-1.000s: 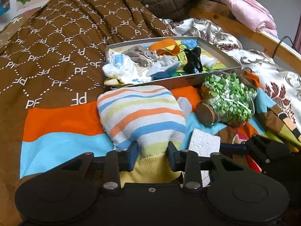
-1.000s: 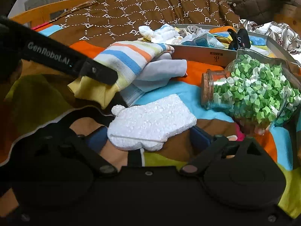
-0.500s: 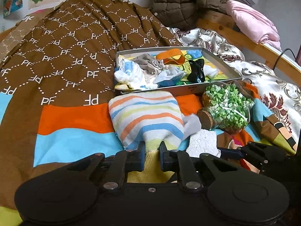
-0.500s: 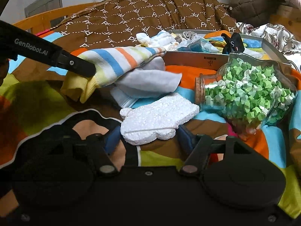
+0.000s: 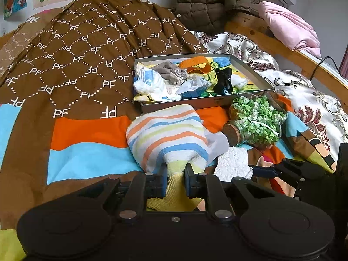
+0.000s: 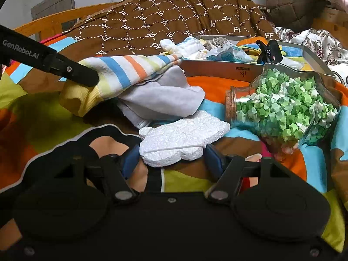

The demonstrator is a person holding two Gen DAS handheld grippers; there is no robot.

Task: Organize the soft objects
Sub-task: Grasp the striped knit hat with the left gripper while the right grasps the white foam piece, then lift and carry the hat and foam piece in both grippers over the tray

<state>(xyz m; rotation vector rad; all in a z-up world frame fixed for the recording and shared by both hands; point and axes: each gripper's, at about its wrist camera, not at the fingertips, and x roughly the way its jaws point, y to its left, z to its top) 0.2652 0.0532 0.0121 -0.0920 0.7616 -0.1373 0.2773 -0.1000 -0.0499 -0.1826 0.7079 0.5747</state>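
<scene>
A mitten (image 5: 167, 134) striped in orange, blue and green hangs a little above the bedspread. My left gripper (image 5: 175, 174) pinches its yellow cuff; the jaws are opening slightly, and the pads still press the cuff. In the right wrist view the mitten (image 6: 134, 69) is lifted over a grey cloth (image 6: 165, 100). My right gripper (image 6: 171, 154) is shut on a white foam piece (image 6: 184, 134), one pad at each side. The same foam piece (image 5: 232, 163) shows at the lower right of the left wrist view.
A grey tray (image 5: 195, 105) with several small cloths, an orange band and a black clip lies just beyond the mitten. A corked glass jar (image 6: 282, 106) of green paper stars lies on its side to the right. A brown quilt (image 5: 87, 65) covers the bed's left.
Both grippers have closed, the left on the mitten's cuff and the right on the foam piece. Both have risen a little, lifting the mitten off the grey cloth.
</scene>
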